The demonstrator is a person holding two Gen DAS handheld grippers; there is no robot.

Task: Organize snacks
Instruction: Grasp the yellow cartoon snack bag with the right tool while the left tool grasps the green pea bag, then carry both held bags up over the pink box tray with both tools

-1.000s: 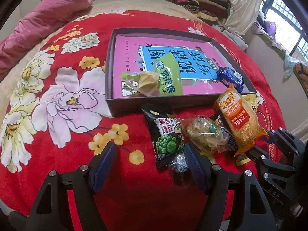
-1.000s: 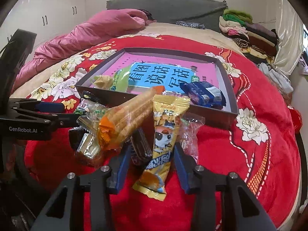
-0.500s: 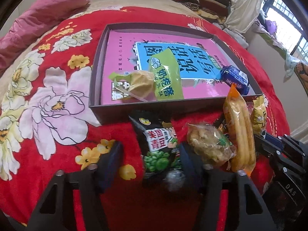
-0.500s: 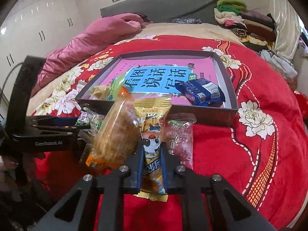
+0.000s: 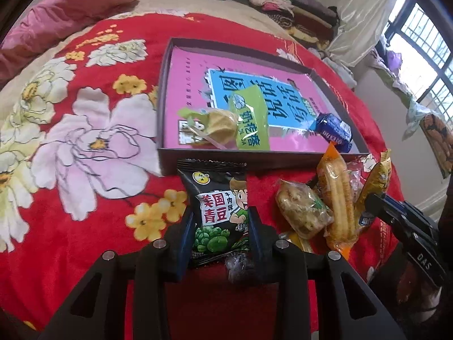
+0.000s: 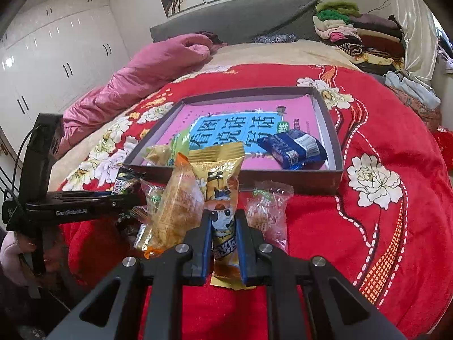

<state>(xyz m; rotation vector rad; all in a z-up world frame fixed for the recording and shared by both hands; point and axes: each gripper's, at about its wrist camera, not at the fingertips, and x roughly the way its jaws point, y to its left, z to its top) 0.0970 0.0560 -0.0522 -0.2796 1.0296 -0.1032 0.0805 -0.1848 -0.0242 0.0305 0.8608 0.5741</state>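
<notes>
A: What has changed in the last second?

B: Both sets of fingers have closed. A second ago the left gripper (image 5: 220, 226) stood wide open around the black green-pea packet (image 5: 218, 206); now its fingers are clenched on the packet's lower half, one pad on each side.

A: And the right one?

B: The right gripper (image 6: 223, 243) closed half a second ago, and its fingers stay clamped on the yellow cartoon packet (image 6: 220, 195), which stands up between them on the near part of the bed (image 6: 382, 240).

A: Where do the rest of the snacks lie?

B: On the red blanket just near of the tray (image 5: 162, 104). The orange stick packet (image 5: 337, 198) and a clear bag of brown pieces (image 5: 303, 212) lie right of the pea packet, and a clear wrapped biscuit (image 6: 266, 212) lies right of the yellow one. Inside the tray there are already a green packet (image 5: 249, 119), a pale wrapped snack (image 5: 218, 124) touching it on the left, and a blue packet (image 6: 294, 148) at the right near corner.

A: So what does this mean for the task?

B: I judge both grasps are made, so two more packets are ready to be lifted over the near wall into the tray. Three are in; several remain outside.

A: Any risk?

B: The orange packet leans against the yellow one and may be dragged along.
</notes>
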